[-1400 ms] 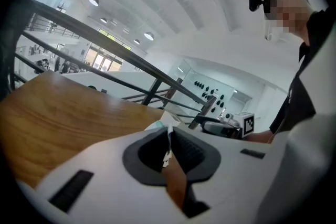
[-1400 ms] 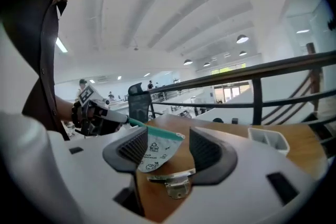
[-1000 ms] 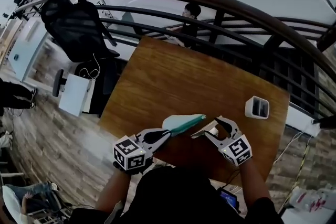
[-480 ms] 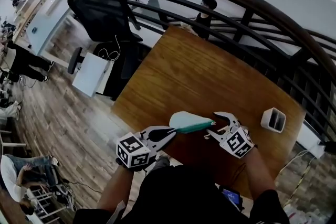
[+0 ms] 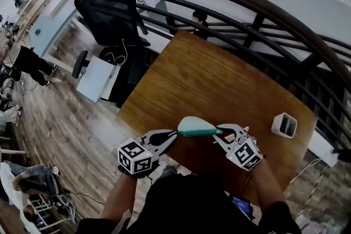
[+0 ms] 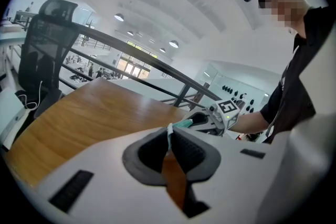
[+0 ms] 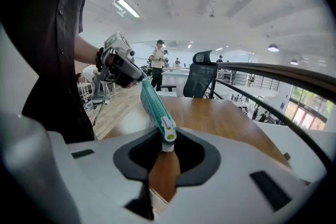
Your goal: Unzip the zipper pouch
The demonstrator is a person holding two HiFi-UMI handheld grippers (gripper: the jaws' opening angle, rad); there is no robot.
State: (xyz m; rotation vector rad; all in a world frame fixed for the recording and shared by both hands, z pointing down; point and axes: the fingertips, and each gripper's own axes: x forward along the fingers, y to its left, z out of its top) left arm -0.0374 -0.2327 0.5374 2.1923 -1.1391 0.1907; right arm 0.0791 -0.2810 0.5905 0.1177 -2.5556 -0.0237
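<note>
- The teal zipper pouch (image 5: pixel 196 127) hangs in the air just above the near edge of the wooden table (image 5: pixel 219 79), stretched roughly level between the 2 grippers and touching nothing else.
- The left gripper (image 5: pixel 174 134) is clamped tight on the pouch's left end. In the left gripper view, a thin fold of teal and white fabric (image 6: pixel 170 131) is pinched where the jaws meet.
- The right gripper (image 5: pixel 221 132) has just been closing. In the right gripper view, the white zipper pull (image 7: pixel 167 136) runs down between its jaws, which look pressed onto the tab.
- From that view the teal zip teeth (image 7: pixel 153 99) run unbroken from the slider toward the left gripper, so the pouch looks fully zipped.
- Step in hand, as I judge it: the grasp on the pull is just made and the unzipping stroke has not begun.
- Next move: the slider can only travel along the teeth toward the left end. The right gripper should draw the pull that way, in line with the zip, while the left one anchors the fabric.
- Risks: the small tab may slip from the pads, and the soft pouch may buckle as the grippers near each other.
- A small white container (image 5: pixel 284 125) stands well apart on the table's right side, clear of the work.
</note>
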